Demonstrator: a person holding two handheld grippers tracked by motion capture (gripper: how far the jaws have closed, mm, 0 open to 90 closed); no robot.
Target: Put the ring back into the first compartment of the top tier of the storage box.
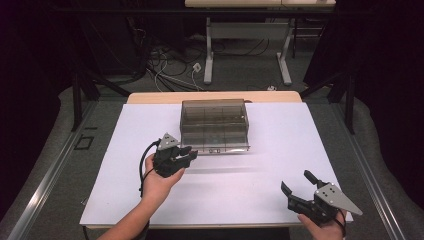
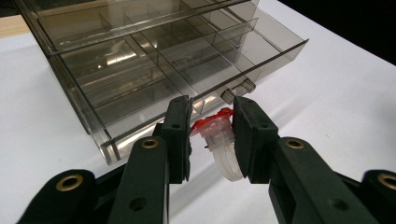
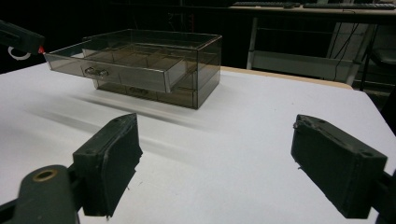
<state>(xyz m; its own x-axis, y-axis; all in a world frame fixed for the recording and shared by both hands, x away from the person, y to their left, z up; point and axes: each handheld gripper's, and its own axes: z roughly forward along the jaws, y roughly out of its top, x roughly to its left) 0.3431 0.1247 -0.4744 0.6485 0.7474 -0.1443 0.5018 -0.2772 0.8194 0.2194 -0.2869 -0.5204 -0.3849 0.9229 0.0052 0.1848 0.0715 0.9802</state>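
Observation:
My left gripper [image 2: 212,128] is shut on a small toy ring with a red top and a clear plastic band [image 2: 215,135]. It hovers just in front of the pulled-out upper drawer [image 2: 154,70] of a smoky transparent drawer box [image 1: 214,124]; that drawer has several divided compartments. In the high view the left gripper [image 1: 187,153] sits at the box's front left corner. My right gripper [image 1: 296,183] rests near the table's front right, open, nothing between its pads [image 3: 114,158]. From the right gripper view the box [image 3: 140,67] stands far off to the left, with the left gripper's tip [image 3: 21,39] beside it.
The box stands on a white sheet [image 1: 260,165] covering a wooden table [image 1: 150,97]. A small knob [image 2: 238,88] sticks out of the drawer front. Beyond the table lie floor cables [image 1: 170,70] and another table's legs [image 1: 210,50].

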